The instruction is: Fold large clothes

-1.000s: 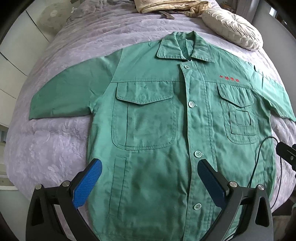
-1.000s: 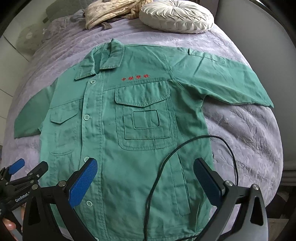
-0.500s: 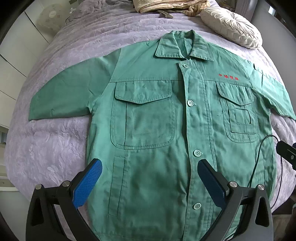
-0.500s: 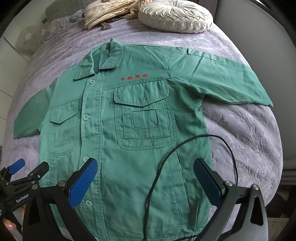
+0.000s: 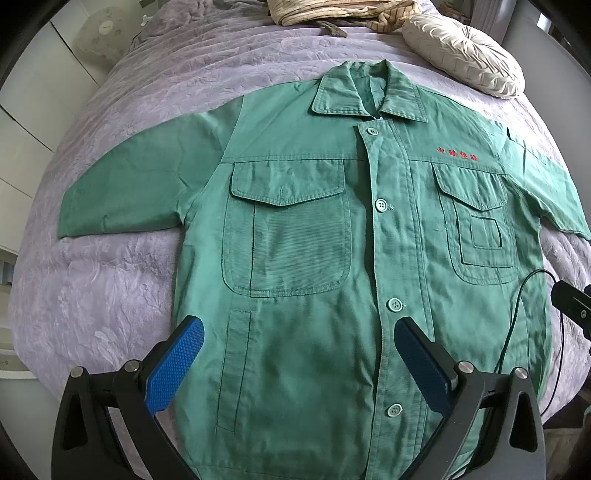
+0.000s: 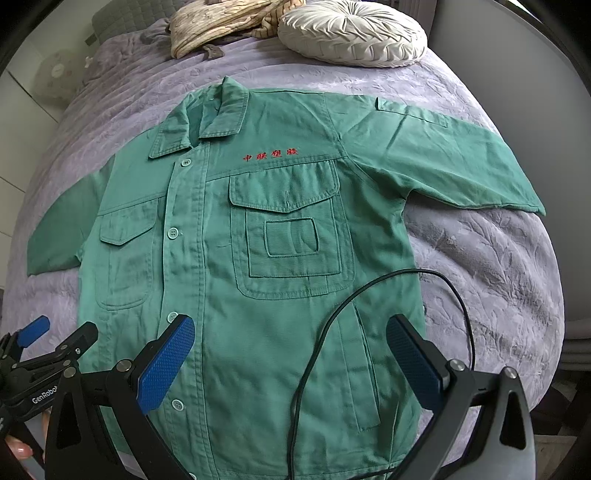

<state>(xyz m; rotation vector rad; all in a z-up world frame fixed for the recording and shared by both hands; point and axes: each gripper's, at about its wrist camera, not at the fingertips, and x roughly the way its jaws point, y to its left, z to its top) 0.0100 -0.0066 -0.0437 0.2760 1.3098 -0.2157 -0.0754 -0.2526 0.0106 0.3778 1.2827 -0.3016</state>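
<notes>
Green jacket (image 5: 303,266) lies flat, front up, buttoned, on bed with purple cover (image 5: 110,280); both sleeves spread outward, collar toward headboard end. Red embroidered lettering (image 6: 270,154) above one chest pocket. Left gripper (image 5: 299,365) released, jaws wide apart, hovering above lower hem area; nothing between pads. Right gripper (image 6: 291,362) likewise released, jaws wide, above hem on other side. Black cable (image 6: 369,295) loops over lower jacket. Round white cushion (image 6: 352,31) and beige striped cloth (image 6: 221,22) beyond collar.
</notes>
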